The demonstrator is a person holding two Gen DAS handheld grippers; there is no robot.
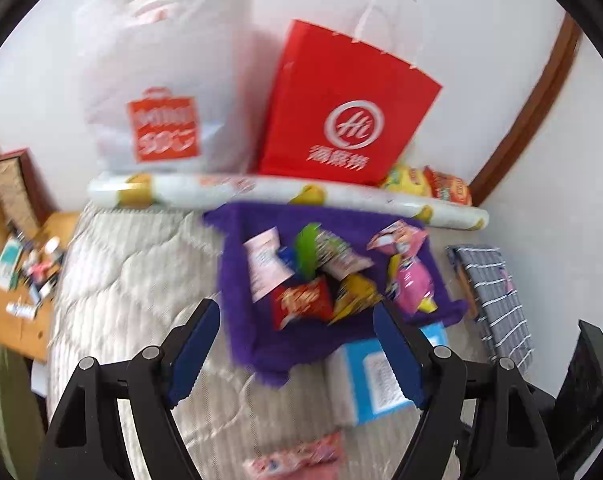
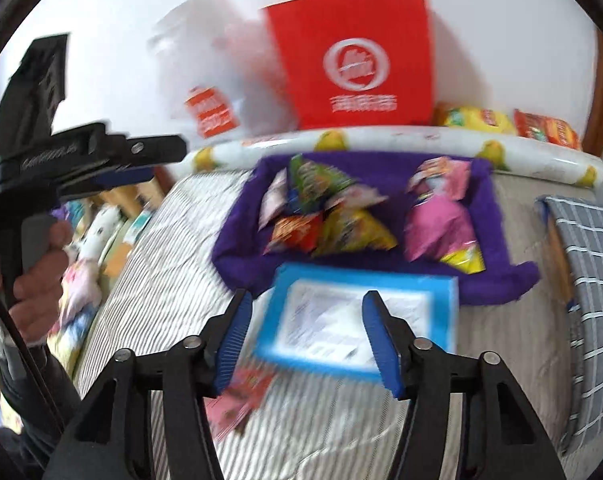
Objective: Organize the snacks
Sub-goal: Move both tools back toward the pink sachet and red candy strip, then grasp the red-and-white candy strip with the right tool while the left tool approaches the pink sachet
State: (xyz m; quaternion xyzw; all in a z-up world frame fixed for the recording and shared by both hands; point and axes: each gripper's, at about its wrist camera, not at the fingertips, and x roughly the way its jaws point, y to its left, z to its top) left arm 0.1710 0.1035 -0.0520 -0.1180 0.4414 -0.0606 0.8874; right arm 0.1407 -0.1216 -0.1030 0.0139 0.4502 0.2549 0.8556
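Observation:
A purple fuzzy tray (image 1: pixel 241 320) (image 2: pixel 497 280) lies on a striped quilt and holds several snack packets: red (image 1: pixel 301 302), yellow (image 1: pixel 355 294), pink (image 1: pixel 409 284) (image 2: pixel 441 224), green (image 2: pixel 313 184). A blue-and-white packet (image 1: pixel 375 376) (image 2: pixel 357 320) lies in front of the tray. A pink packet (image 1: pixel 297 458) (image 2: pixel 233 404) lies nearer on the quilt. My left gripper (image 1: pixel 297 356) is open and empty above the tray's near edge. My right gripper (image 2: pixel 307 340) is open and empty just above the blue packet. The left gripper also shows in the right wrist view (image 2: pixel 141 160).
A red paper bag (image 1: pixel 341 108) (image 2: pixel 357 56) and a white plastic bag (image 1: pixel 161 92) stand against the wall behind a rolled printed sheet (image 1: pixel 261 196) (image 2: pixel 381 140). Chip bags (image 2: pixel 509 122) lie at the back right. A grey checked cloth (image 1: pixel 497 300) (image 2: pixel 593 280) lies right. A cluttered table (image 1: pixel 17 280) stands left.

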